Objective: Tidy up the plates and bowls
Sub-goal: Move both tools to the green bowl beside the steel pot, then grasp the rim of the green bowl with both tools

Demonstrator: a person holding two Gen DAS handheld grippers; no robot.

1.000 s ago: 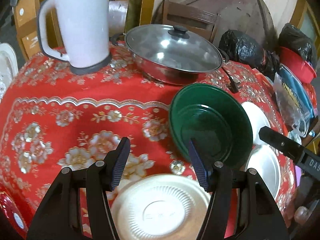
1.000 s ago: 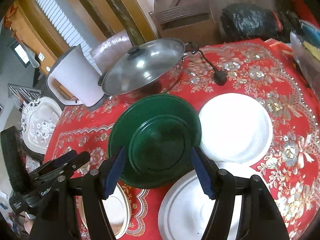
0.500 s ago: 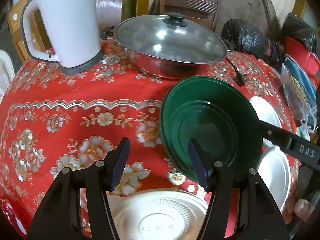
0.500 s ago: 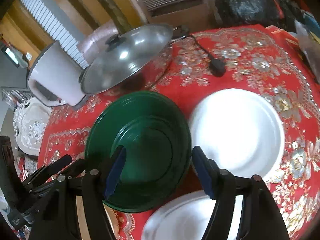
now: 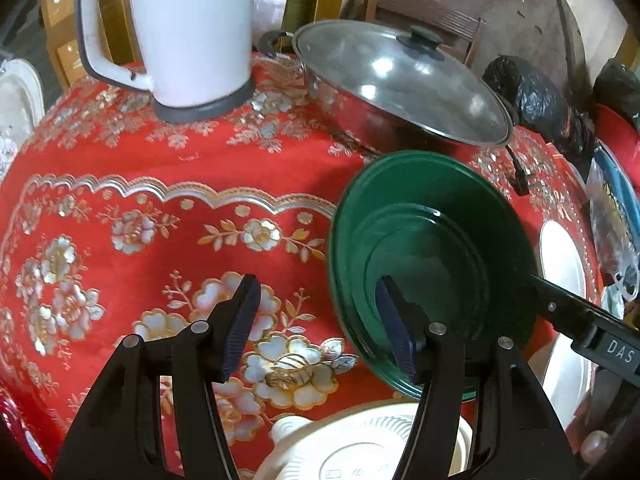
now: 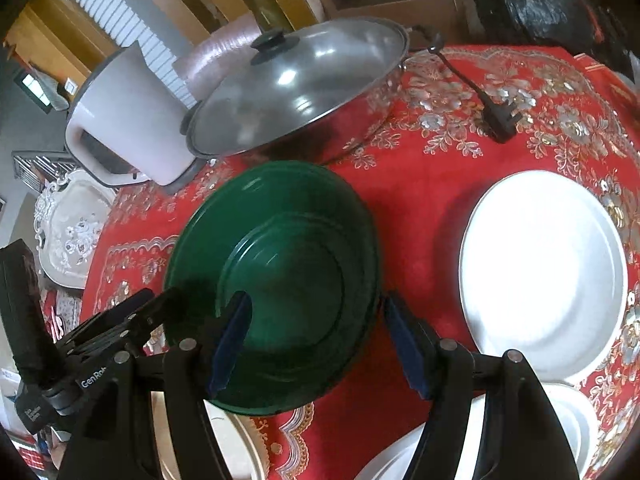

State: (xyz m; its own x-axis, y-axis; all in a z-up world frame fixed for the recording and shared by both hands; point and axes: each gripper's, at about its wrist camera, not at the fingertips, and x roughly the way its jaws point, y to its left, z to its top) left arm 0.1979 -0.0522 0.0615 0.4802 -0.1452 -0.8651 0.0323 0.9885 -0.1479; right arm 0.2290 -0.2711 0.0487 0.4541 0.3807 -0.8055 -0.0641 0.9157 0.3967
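Both grippers are black plastic: left gripper (image 5: 318, 326) and right gripper (image 6: 318, 342) carry ribbed dark-blue fingers (image 5: 240, 328), silver screws, white lettering on the bodies.

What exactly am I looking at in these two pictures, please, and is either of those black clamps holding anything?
Each picture comes from a camera on a hand-held clamp, looking along its two fingers. The left gripper and right gripper are both open, holding nothing. On the red tablecloth lie a green plate that both straddle at opposite edges, a white plate, a lidded steel pan and a white kettle. A cream plate sits nearest.
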